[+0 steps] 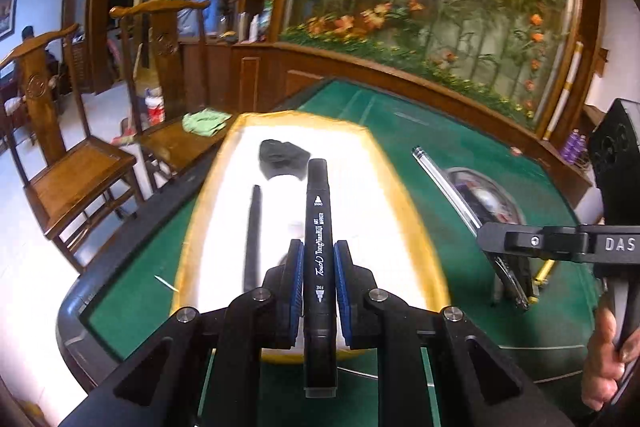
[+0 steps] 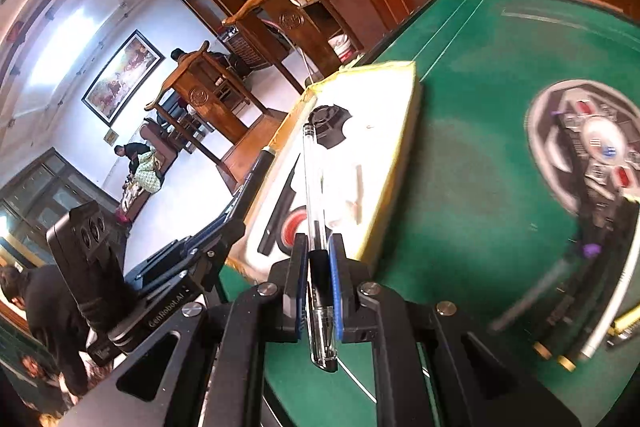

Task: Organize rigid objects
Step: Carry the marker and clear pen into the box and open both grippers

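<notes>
My left gripper [image 1: 318, 247] is shut on a black Touch marker [image 1: 319, 195], which points forward over a white tray with a yellow rim [image 1: 200, 211]. On the tray lie a black pen [image 1: 252, 239] and a black lump [image 1: 282, 161]. My right gripper [image 2: 318, 247] is shut on a clear ballpoint pen [image 2: 314, 179], held above the tray's near edge [image 2: 394, 167]. From the left wrist view the right gripper [image 1: 486, 239] comes in from the right with that clear pen [image 1: 444, 183]. The right wrist view shows the left gripper [image 2: 234, 227] at the tray's left side.
The tray rests on a green felt game table [image 2: 460, 187] with a round console [image 2: 592, 155] at its centre. Wooden chairs [image 1: 68, 155] stand off the table's left edge, one bearing a green cloth [image 1: 206, 121]. A hand [image 1: 604, 359] holds the right gripper's handle. People sit in the background.
</notes>
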A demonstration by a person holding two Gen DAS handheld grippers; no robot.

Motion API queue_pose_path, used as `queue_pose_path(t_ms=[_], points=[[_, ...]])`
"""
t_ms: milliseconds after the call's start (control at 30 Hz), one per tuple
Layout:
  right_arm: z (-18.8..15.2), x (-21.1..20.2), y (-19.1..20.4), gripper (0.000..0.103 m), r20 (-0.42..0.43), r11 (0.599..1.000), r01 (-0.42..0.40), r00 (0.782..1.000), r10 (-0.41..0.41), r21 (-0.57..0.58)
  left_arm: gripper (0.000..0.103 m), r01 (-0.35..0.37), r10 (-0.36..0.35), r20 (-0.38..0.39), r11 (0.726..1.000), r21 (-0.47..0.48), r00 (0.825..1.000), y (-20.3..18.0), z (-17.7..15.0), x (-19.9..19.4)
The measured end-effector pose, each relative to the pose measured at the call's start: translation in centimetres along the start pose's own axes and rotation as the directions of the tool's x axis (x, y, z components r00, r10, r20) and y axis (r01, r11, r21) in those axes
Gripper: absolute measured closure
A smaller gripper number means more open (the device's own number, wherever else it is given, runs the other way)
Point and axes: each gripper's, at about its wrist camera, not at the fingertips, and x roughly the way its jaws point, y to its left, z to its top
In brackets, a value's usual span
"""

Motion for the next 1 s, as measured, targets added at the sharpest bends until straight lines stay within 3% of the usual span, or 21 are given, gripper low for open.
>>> queue_pose_path(t_ms=[367, 667, 1000], points=[[1.5, 7.6, 1.4, 0.093, -0.073, 0.998, 0.046, 0.996, -0.043, 0.048, 0.088, -0.065, 0.063, -0.060, 0.998, -0.026, 0.996, 3.9, 0.6, 3.8], [1.4, 9.7, 1.4, 0.093, -0.090, 0.994, 0.090, 0.992, -0.084, 0.069, 0.088, -0.065, 0.064, -0.096, 0.998, -0.008, 0.993, 4.1, 0.3, 4.7], [1.3, 10.9, 1.8, 0.093, -0.092, 0.990, 0.127, 0.988, -0.121, 0.058, 0.088, -0.064, 0.058, -0.112, 0.997, -0.049, 0.992, 4.8, 0.2, 5.5]])
